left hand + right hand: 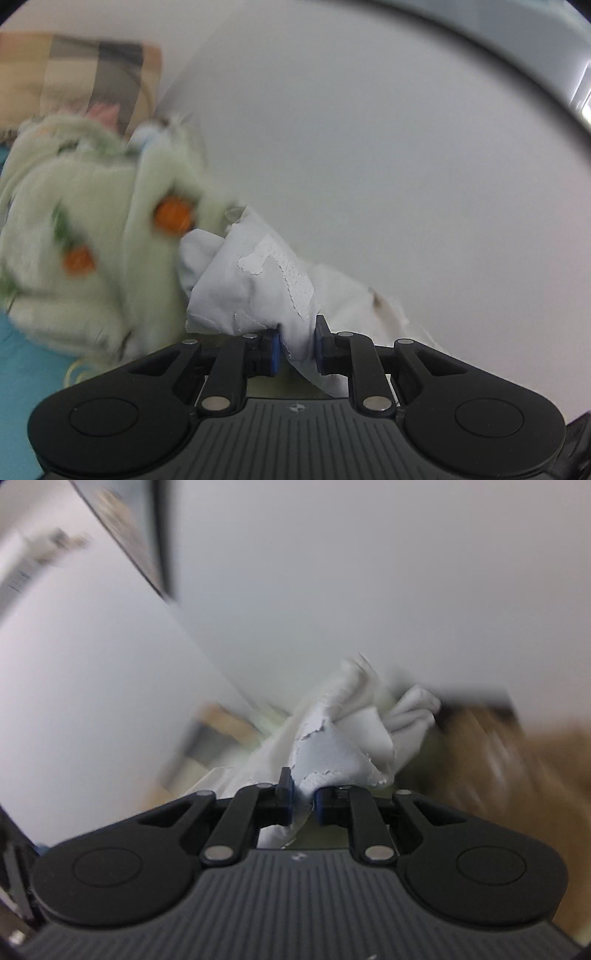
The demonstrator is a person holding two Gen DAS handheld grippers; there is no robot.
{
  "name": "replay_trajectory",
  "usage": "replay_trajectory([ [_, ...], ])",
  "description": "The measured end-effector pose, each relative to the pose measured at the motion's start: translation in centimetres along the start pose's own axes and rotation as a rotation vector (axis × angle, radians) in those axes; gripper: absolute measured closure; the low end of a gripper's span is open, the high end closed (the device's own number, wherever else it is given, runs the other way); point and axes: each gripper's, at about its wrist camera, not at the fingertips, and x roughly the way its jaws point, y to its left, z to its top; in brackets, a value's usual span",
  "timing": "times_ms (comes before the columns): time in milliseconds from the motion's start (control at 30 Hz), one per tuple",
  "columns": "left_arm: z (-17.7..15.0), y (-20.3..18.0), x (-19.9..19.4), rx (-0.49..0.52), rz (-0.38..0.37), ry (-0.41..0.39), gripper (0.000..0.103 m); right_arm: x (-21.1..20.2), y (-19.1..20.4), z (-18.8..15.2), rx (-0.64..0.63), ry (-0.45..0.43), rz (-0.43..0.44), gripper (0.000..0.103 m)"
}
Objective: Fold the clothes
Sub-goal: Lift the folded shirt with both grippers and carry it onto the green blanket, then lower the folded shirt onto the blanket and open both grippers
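Both grippers are pinching cloth right at their jaws. Nearest in the left wrist view, the left gripper (298, 345) is clamping its blue-padded jaws on a bunched fold of the pale white garment (258, 280), which is carrying a white scalloped print patch (280, 269) and is rising away from the jaws up and to the left. In the right wrist view the right gripper (303, 799) is likewise squeezing a gathered edge of the same kind of white cloth (343, 738), its frayed hem crumpling just beyond the jaws; whether both are holding one single piece cannot be told. Just behind the garment on the left, a light green fabric (74, 221) with orange flowers and green leaves is lying in a blurred heap, touching the white cloth. Under it at the lower left, a turquoise sheet (22, 369) is showing. Farther back, a tan and grey patterned cushion (74, 74) is sitting at the upper left against a plain white wall (369, 147). Beyond the right gripper, blurred brown shapes (517, 775) are streaking on the right, too smeared to identify.
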Motion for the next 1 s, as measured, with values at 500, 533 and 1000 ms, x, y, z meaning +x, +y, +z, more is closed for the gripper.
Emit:
replay_trajectory([
  [500,-4.6,-2.4,-8.7,0.208,0.138,0.024,0.031,-4.1,2.0,-2.8,0.001,0.154,-0.152,0.018],
  [533,-4.7,-3.2,-10.1,0.231,0.143,0.009,0.025,-5.2,2.7,-2.8,-0.018,0.148,-0.151,0.009],
  [1000,-9.4,-13.0,-32.0,0.430,0.160,-0.225,0.000,-23.4,11.5,-5.2,-0.333,-0.017,-0.083,0.007],
])
